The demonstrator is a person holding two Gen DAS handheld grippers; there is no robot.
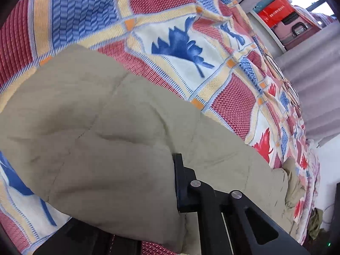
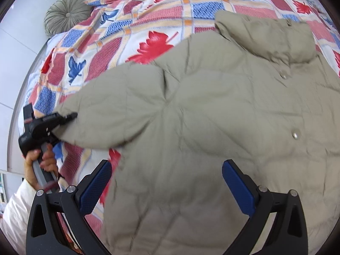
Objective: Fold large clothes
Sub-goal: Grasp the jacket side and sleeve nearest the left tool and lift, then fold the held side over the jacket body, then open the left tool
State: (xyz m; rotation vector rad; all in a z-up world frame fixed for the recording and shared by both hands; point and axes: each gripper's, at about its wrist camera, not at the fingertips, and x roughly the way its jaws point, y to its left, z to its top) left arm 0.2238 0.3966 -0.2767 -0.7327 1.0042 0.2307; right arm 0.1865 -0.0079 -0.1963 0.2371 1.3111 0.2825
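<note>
While the beige puffer jacket lies spread front-up on the leaf-patterned bedspread, the left gripper is clamped on the sleeve cuff, jaws closed on the fabric with the sleeve stretched out sideways from the body. Left wrist view: the sleeve bulges up right over the fingers, only one black finger visible, the other is buried under the padding. A hand in a white sleeve holds that gripper's handle. Right gripper sits wide apart, blue pads not touching anything; jacket body and lower hem area fill the gap between the fingers, bedspread showing just outside the left-side pad. Collar is far ahead of the fingertips, two snap buttons ahead and to the right. Round pleated cushion beyond the bedspread, well away.
</note>
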